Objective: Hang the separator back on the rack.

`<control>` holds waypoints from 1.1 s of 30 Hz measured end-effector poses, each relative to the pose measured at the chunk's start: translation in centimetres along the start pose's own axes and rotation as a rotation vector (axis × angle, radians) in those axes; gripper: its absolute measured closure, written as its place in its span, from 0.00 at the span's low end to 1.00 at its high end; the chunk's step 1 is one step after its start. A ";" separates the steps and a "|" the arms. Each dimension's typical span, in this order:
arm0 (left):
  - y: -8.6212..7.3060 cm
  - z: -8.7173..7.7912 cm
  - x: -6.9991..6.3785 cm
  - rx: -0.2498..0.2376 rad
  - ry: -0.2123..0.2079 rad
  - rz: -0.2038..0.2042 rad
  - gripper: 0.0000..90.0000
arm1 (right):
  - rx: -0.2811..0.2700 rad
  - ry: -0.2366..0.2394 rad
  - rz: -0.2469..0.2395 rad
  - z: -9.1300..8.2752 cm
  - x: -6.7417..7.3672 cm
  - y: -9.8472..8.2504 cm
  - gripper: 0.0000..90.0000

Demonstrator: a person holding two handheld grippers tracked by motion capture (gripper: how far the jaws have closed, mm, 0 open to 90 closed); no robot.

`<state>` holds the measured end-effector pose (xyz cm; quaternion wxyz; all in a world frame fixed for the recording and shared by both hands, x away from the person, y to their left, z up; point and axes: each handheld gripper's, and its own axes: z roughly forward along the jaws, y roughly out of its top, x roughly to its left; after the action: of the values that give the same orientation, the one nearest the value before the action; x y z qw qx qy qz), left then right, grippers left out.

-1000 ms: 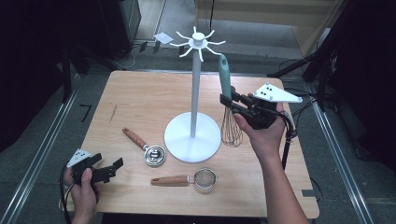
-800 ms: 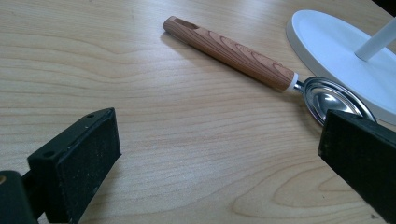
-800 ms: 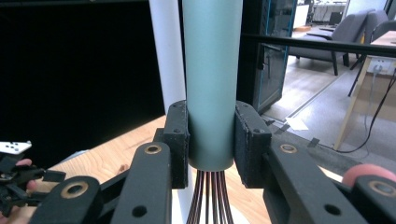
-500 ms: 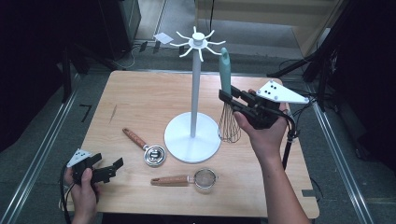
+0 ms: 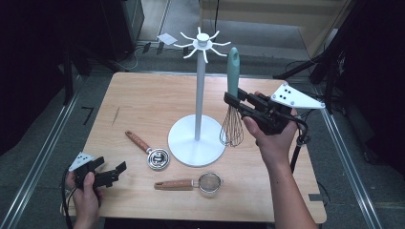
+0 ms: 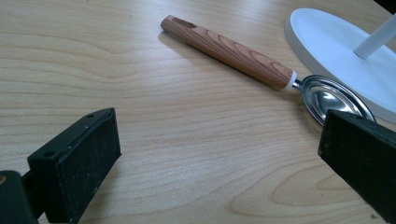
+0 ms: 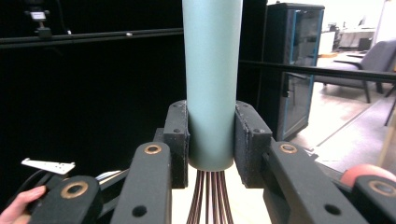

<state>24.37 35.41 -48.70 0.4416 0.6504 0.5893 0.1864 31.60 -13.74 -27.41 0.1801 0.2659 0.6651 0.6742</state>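
Whisk (image 5: 232,114), teal-handled with a wire head, held upright above the wooden table (image 5: 153,95), just right of the white hook stand (image 5: 199,95); its wires hang near the edge of the stand's round base. Right gripper (image 5: 235,101): jaws clamped on the lower end of the whisk's handle, one pad on either side, as seen close up in the right gripper view (image 7: 211,144), where the wires emerge just below the pads. Left gripper (image 5: 114,171): held low at the near left corner of the table, jaws apart with nothing between them; the left gripper view (image 6: 219,154) looks across bare wood toward the measuring spoon (image 6: 261,65). Wooden-handled spoon and small strainer (image 5: 193,182): both lying flat on the table beside the stand's base, untouched.
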 end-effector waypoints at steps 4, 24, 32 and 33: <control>0.0 0.0 0.0 0.000 -0.001 0.000 0.00 | 0.027 0.011 0.005 0.3 0.1 -0.2 0.79; 0.0 0.0 0.0 0.001 -0.001 0.000 0.00 | 0.054 0.039 0.030 2.3 -0.2 -0.5 0.79; 0.0 0.0 0.0 0.002 -0.004 -0.002 0.00 | 0.045 -0.021 0.014 3.2 -0.2 -0.7 0.76; 0.0 0.0 0.0 0.002 -0.004 -0.002 0.00 | 0.045 -0.021 0.014 3.2 -0.2 -0.7 0.76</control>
<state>24.41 35.41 -48.72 0.4422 0.6506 0.5894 0.1839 33.59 -11.21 -28.23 0.1765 0.2814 0.6762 0.6575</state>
